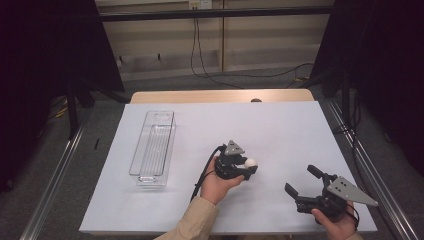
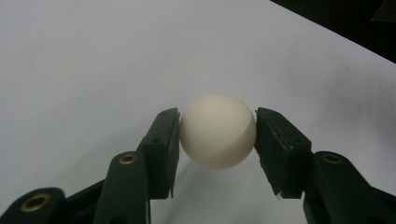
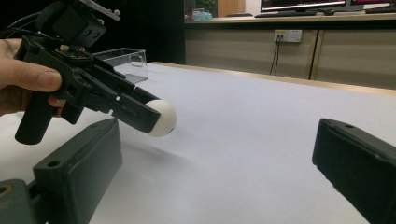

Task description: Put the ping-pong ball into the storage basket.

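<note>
While left tool (image 2: 217,128) clamps smooth matte sphere (image 2: 218,130), clear rectangular bin (image 1: 153,148) nearby.

Black hand-held gripper (image 1: 248,170), tan sleeve (image 1: 192,222)

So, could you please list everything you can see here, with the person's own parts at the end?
ball: one, cream white, held between the left gripper's jaws, above the table's middle
bin: one, clear plastic, long and narrow, on the left part of the table, nothing seen inside
table: one, white top with a wooden strip at its far edge
cables: a few, black, hanging down the far wall and running along the floor
wall sockets: one white plate on the far wall
left gripper: one, black, jaws closed on the ball
right gripper: one, black, jaws open, low over the table's near right corner
hands: two, one on each gripper; a tan sleeve on the left arm
</note>
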Demonstrator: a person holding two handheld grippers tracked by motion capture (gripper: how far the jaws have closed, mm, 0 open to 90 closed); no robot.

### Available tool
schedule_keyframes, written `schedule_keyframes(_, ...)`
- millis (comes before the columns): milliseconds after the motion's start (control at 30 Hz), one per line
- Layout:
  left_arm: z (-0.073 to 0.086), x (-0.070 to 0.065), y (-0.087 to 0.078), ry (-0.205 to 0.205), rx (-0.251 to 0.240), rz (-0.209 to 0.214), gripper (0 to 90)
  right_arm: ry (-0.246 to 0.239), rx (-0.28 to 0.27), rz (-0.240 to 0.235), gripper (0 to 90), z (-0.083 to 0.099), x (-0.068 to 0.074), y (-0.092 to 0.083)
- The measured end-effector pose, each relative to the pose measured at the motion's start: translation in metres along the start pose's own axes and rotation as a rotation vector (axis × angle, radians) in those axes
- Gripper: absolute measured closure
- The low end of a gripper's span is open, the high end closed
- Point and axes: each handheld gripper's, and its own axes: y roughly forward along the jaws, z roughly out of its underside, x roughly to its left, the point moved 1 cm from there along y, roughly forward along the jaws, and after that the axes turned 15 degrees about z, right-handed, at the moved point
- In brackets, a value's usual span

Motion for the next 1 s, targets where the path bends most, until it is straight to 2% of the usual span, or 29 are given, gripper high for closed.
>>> schedule_keyframes(167, 0.0, 0.002, -0.006, 0.0, -0.012, 0.007, 50.9, -0.002, -0.003, 0.003, 0.9, 0.0, 0.0, 0.0)
schedule_keyframes(333, 0.002, 0.004, -0.01, -0.011, 0.001, -0.014, 50.9, -0.002, -0.003, -0.001, 0.9, 0.0, 0.0, 0.0)
schedule_keyframes(700, 0.004, 0.008, -0.017, -0.024, -0.021, -0.02, 50.9, -0.002, -0.003, 0.001, 0.9, 0.0, 0.0, 0.0)
schedule_keyframes(733, 0.004, 0.007, -0.019, -0.026, -0.008, -0.029, 50.9, -0.003, -0.003, 0.001, 0.9, 0.0, 0.0, 0.0)
schedule_keyframes(1000, 0.005, 0.009, -0.023, -0.029, -0.015, -0.027, 50.9, 0.002, -0.003, 0.006, 0.9, 0.0, 0.0, 0.001)
